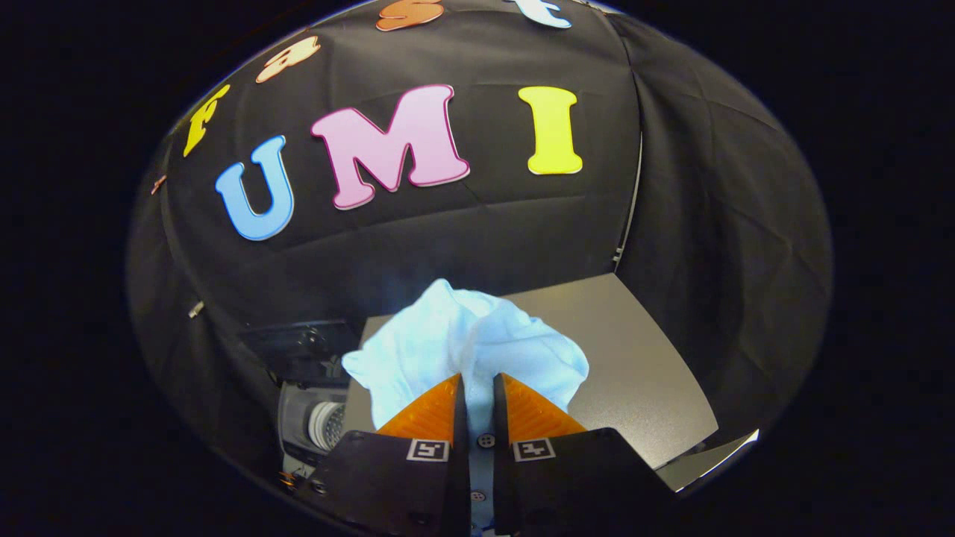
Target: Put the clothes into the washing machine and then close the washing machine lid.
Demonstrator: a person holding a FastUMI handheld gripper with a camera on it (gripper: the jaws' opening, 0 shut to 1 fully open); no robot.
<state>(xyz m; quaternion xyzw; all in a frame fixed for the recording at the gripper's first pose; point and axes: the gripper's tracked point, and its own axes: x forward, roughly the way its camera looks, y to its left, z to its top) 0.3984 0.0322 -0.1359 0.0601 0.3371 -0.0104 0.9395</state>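
A light blue buttoned garment [462, 343] is bunched up and lifted above the grey table [634, 358]. My gripper [477, 384] is shut on the garment, with a strip of its buttoned placket pinched between the two fingers and the rest of the cloth billowing just ahead of them. To the left of the fingers and lower down sits the washing machine [317, 421], a grey body with a round white part showing; its dark lid [298, 347] stands raised behind it. The cloth hides part of the machine.
Black cloth walls close the booth behind and to the right of the table. A thin metal pole [630, 216] runs up the back corner. The table's right front edge [709, 455] lies beyond the right finger.
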